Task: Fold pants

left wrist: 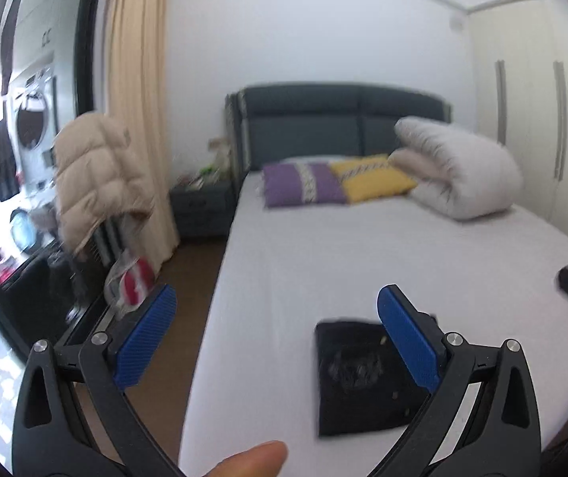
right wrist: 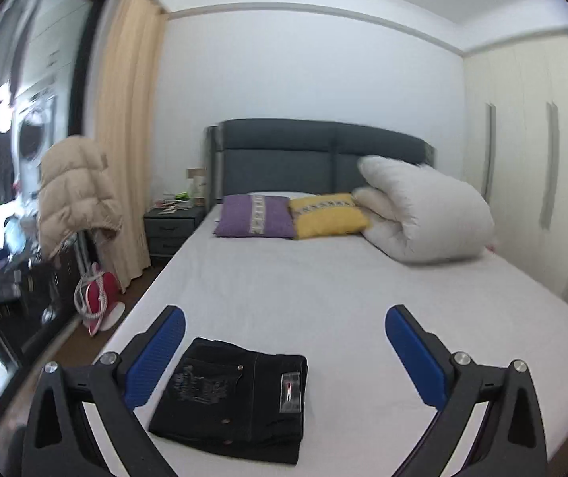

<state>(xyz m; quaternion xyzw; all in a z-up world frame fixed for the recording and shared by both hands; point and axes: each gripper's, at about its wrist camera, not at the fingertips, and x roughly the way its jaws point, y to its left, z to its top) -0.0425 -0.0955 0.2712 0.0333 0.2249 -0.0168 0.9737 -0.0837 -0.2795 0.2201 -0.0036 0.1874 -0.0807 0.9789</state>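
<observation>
My left tongs (left wrist: 276, 332) are spread wide and grip nothing; my right tongs (right wrist: 284, 348) are spread wide too, bare between the blue pads (right wrist: 156, 361). The black pants (right wrist: 236, 395) lie folded into a compact rectangle on the white bed (right wrist: 323, 290), near its foot end, apart from both tongs. Further up the bed sit a purple pillow (right wrist: 254, 215), a yellow pillow (right wrist: 325, 214) and a rolled white duvet (right wrist: 427, 214) against the dark headboard (right wrist: 284, 151).
</observation>
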